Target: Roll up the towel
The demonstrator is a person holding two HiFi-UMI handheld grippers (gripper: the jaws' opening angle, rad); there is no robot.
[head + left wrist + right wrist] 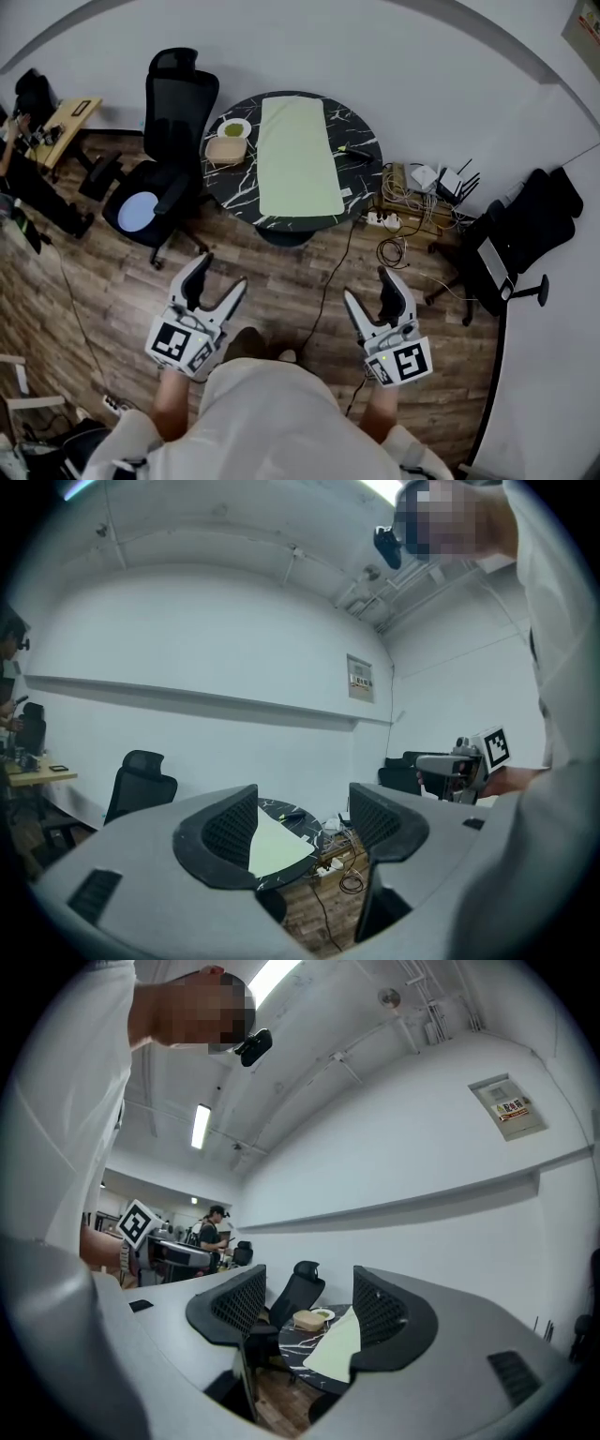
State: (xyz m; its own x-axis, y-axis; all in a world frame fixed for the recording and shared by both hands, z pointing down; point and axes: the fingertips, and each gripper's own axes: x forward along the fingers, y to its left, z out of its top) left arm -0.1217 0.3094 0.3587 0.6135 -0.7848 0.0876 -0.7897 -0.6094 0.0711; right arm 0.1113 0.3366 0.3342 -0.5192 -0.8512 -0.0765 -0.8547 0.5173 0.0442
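On the table (231,184): the towel (298,156) lies flat and unrolled, running the length of the round dark top.
Left of the towel: a tan box (226,148) and a plate (234,127), close to its edge but apart from it.
Left tongs (220,274): jaws apart, nothing between them, held above the floor (281,281), well short of the table.
Right tongs (367,285): jaws apart, likewise empty, level with the left.
Chair (169,122): black, just left of the table.

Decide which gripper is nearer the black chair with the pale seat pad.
Left. In the head view the left gripper hovers over the floor near the black chair, while the right gripper is well off to the right.
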